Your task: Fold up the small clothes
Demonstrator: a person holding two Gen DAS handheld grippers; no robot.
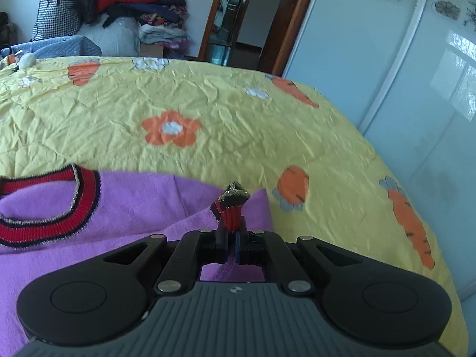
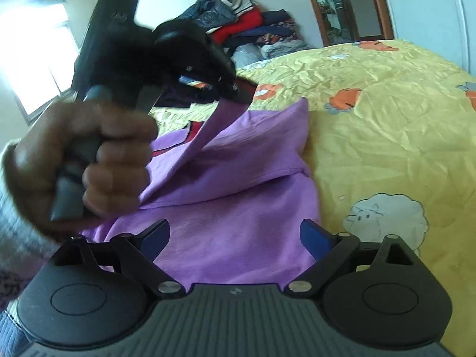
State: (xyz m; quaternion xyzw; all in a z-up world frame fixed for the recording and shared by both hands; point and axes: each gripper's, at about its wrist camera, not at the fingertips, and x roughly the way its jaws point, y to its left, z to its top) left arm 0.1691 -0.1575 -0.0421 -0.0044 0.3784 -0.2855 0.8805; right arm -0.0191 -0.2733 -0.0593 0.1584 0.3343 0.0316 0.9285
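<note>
Left gripper (image 1: 230, 238) is clamped tight on a sleeve cuff (image 1: 231, 208), its jaws pressed together with the red ribbed band and dark glittery edge standing up out of them; in the right wrist view the same tool appears blurred above the garment, gripped by the person's left hand (image 2: 89, 160), with a strip of purple cloth hanging from its tip down to the rest of the fabric. Right gripper (image 2: 235, 238) stands wide open and holds nothing, its two blue pads (image 2: 315, 236) spread over the near part of the cloth. Largest in view is the bed (image 1: 238, 113), covered by a crinkled yellow sheet printed with orange carrots, flowers and a white sheep. On it lies the sweater (image 2: 238, 208), purple, spread flat with one side folded inward and raised in a loose ridge; it sits near the bed's near edge, with bare sheet beyond it and to its right. Its collar (image 1: 74, 208), striped red and dark with a pale trim, lies to the left of the held cuff. Behind the bed a pile of clothes (image 1: 134, 6) is heaped against the wall, beside a wooden door frame (image 1: 214, 15) and a pale wardrobe (image 1: 386, 74) with flower marks.
</note>
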